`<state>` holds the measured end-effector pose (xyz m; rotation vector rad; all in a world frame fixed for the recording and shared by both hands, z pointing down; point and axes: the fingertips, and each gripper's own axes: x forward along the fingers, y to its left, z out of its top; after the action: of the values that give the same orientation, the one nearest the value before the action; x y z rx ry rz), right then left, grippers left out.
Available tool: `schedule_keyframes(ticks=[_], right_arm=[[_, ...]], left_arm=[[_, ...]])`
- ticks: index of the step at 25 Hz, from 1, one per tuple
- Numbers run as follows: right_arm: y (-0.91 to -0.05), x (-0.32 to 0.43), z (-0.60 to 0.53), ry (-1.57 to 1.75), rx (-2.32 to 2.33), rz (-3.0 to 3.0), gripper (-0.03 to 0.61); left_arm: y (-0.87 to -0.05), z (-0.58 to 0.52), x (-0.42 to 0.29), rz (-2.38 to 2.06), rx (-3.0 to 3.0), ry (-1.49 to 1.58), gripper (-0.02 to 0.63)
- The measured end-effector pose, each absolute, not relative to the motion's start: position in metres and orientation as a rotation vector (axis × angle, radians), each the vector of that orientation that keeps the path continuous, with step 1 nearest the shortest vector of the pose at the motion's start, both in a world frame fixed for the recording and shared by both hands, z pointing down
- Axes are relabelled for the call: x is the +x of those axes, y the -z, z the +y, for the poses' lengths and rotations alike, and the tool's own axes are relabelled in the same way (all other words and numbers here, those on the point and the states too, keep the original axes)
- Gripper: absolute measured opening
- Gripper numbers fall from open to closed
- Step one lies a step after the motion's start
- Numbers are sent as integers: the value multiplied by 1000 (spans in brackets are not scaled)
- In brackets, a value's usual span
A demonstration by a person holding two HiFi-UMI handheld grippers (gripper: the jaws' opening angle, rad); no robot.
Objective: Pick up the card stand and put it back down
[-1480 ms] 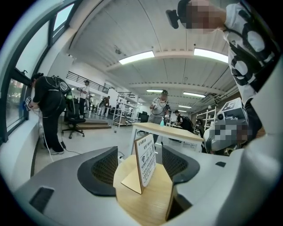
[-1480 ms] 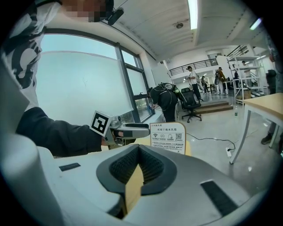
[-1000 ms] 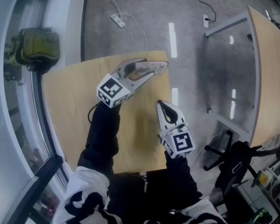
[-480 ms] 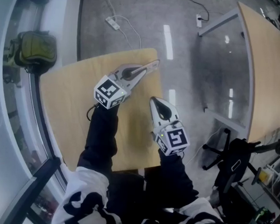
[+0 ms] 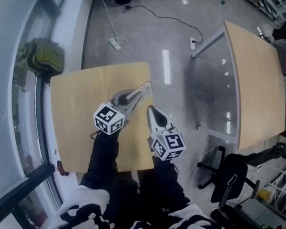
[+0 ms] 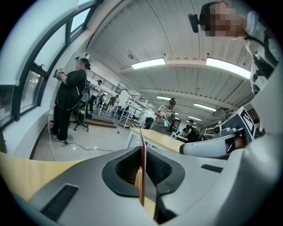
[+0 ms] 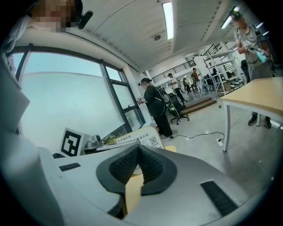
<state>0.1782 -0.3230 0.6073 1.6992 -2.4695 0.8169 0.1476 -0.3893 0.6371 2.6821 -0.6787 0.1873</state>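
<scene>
The card stand [image 5: 146, 85] is a thin card with print and a QR code. It sticks out of my left gripper [image 5: 137, 93], which is shut on it over the small wooden table [image 5: 75, 112]. In the left gripper view the card stand [image 6: 142, 141] shows edge-on, pinched between the jaws of the left gripper [image 6: 142, 159]. Whether the stand touches the table I cannot tell. My right gripper [image 5: 153, 112] hangs just right of the left one, shut with nothing in it. The right gripper view shows the right gripper [image 7: 139, 150] closed, and beyond it the card stand [image 7: 143, 140].
A green backpack [image 5: 47, 57] lies by the window at the left. A larger wooden table [image 5: 253, 89] stands to the right across grey floor. A power strip [image 5: 116, 44] with cable lies beyond the small table. A black chair [image 5: 231, 175] is at the lower right. A person [image 6: 68, 103] stands far off.
The left jaws, wide around the card stand a second ago, have closed onto it. Both grippers have drawn back toward the body, and the head view now sits higher above the table.
</scene>
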Motion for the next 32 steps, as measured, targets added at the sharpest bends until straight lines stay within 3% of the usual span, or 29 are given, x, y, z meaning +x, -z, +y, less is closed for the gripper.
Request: schedule_keyframes(ticks=[6,24,32], right_arm=[[-553,180,-280,-695,1736,-2435,15],[-393,166,-237,-288,1699,-2628,15],[-367,154,-220,-158,1692,-2643,15]], left_arm=[[-584,-344,122,-940,2612,-234,21],[-402,-246,88,-1366,2754,52,21],[-376,-219,61,-1550,2668,96,21]])
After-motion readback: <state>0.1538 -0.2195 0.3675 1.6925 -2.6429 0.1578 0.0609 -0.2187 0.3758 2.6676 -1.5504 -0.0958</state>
